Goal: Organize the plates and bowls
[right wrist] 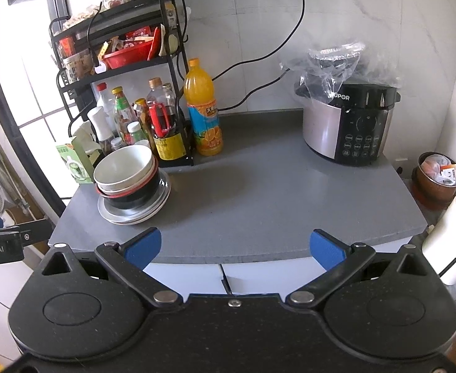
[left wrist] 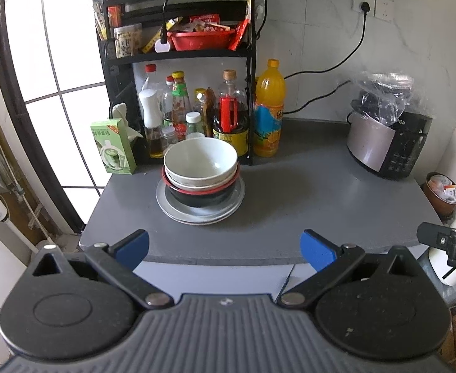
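Note:
A stack of dishes stands on the grey counter (left wrist: 305,192): metal plates (left wrist: 181,214) at the bottom, a black bowl with a red rim (left wrist: 203,197) on them, and white bowls (left wrist: 200,160) nested on top. The right wrist view has the same stack at the counter's left: plates (right wrist: 153,209), black bowl (right wrist: 141,197), white bowls (right wrist: 124,163). My left gripper (left wrist: 225,248) is open at the counter's front edge, straight before the stack, with nothing between its fingers. Open and empty too, my right gripper (right wrist: 234,247) sits at the front edge, to the right of the stack.
A black rack (left wrist: 178,52) with sauce bottles (left wrist: 228,115) stands behind the stack, an orange juice bottle (left wrist: 269,108) beside it. A green box (left wrist: 113,146) sits at the left. A rice cooker (right wrist: 349,124) under a plastic bag stands at the back right.

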The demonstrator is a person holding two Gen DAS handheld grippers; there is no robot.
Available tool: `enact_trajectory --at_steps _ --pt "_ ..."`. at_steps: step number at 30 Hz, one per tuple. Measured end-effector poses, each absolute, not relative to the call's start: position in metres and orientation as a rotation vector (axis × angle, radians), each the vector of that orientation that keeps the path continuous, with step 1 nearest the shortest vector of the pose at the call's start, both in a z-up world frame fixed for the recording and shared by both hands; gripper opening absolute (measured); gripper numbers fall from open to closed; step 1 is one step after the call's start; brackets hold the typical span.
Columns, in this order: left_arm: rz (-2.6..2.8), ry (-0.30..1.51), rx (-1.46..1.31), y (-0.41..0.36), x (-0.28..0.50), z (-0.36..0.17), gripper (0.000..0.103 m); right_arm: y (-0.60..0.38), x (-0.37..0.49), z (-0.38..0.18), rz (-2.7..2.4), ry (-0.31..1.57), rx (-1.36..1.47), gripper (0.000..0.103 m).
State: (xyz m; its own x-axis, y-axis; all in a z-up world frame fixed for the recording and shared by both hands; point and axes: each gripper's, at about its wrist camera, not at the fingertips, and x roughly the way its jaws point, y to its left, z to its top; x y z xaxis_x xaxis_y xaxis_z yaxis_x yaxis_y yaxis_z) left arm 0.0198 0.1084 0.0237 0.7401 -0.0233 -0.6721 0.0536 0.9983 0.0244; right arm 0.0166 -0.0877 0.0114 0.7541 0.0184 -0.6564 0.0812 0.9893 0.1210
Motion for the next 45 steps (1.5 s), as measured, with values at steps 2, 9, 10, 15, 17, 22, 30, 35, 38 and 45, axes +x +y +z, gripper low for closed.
enact_trajectory --at_steps 2,9,10,15,17,22,30,35,38,45 --pt "-0.044 0.734 0.040 0.1085 0.0201 0.0241 0.103 -0.0877 0.0166 0.0117 -0.032 0.713 0.141 0.103" --pt "-0.037 0.731 0.033 0.1086 0.0207 0.0236 0.103 -0.0858 0.0148 0.0125 -0.027 0.702 0.129 0.103" --pt "-0.035 0.730 0.032 0.1083 0.0203 0.0234 0.103 -0.0863 0.0149 0.0125 -0.029 0.702 0.131 0.103" --pt "-0.036 0.731 0.025 0.1084 0.0203 0.0225 0.103 -0.0876 0.0142 0.0130 -0.031 0.696 0.133 0.103" --pt "-0.034 0.733 0.023 0.1082 0.0202 0.0227 0.103 -0.0876 0.0144 0.0127 -0.029 0.699 0.136 0.103" --pt "-0.031 0.725 0.025 0.1081 0.0186 0.0241 0.103 -0.0879 0.0132 0.0134 -0.026 0.695 0.135 0.103" --pt "-0.026 0.726 0.020 0.1114 0.0175 0.0246 0.103 -0.0871 0.0149 0.0121 -0.011 0.699 0.136 0.103" --pt "-0.022 0.722 0.015 0.1125 0.0168 0.0249 0.103 -0.0861 0.0150 0.0127 -0.012 0.699 0.136 0.103" --pt "-0.022 0.726 0.012 0.1144 0.0174 0.0244 0.103 -0.0860 0.0148 0.0125 -0.010 0.698 0.134 0.103" --pt "-0.028 0.732 0.007 0.1155 0.0190 0.0236 0.103 -0.0871 0.0154 0.0128 -0.011 0.699 0.134 0.103"
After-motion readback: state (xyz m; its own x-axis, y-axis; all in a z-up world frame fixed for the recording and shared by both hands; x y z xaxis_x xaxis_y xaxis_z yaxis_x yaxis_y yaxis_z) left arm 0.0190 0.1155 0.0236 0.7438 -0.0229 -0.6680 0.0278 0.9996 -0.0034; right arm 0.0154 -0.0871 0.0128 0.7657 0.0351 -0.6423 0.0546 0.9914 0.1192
